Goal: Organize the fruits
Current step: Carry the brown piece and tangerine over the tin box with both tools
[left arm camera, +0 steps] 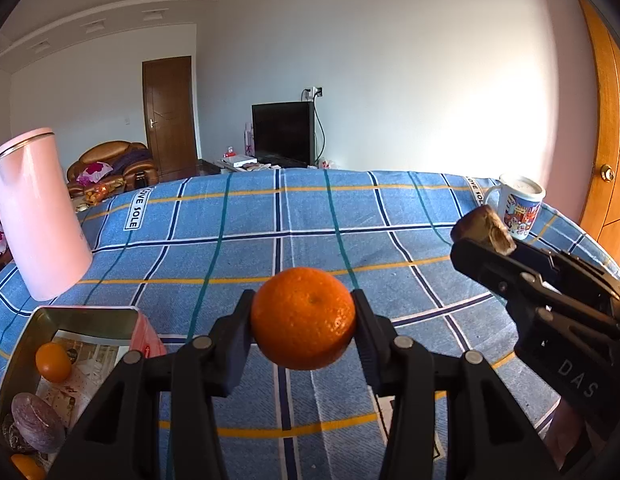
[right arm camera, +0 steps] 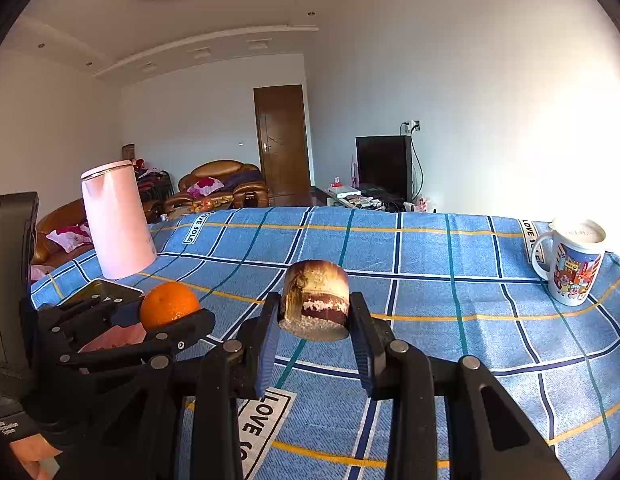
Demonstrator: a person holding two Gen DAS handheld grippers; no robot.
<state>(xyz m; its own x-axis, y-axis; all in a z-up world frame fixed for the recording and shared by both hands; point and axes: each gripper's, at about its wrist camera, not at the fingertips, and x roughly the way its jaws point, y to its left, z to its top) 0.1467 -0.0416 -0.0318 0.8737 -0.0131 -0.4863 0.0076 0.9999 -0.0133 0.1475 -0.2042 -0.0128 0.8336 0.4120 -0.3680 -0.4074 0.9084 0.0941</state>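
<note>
My left gripper [left arm camera: 303, 316] is shut on an orange [left arm camera: 303, 318] and holds it above the blue checked tablecloth; the orange also shows in the right wrist view [right arm camera: 169, 306]. My right gripper [right arm camera: 314, 316] is shut on a brown cake piece [right arm camera: 316, 300] with a white cream layer, held above the cloth; the piece shows at the right of the left wrist view [left arm camera: 484, 230]. A metal tin [left arm camera: 69, 314] at the lower left holds a small orange [left arm camera: 53, 362], a purplish round fruit [left arm camera: 37, 422] and other items.
A pink kettle [left arm camera: 39, 216] stands at the table's left, also in the right wrist view [right arm camera: 117, 220]. A printed mug [left arm camera: 520, 210] stands near the far right edge, also in the right wrist view [right arm camera: 574, 264]. The blue tablecloth [left arm camera: 310, 220] covers the table.
</note>
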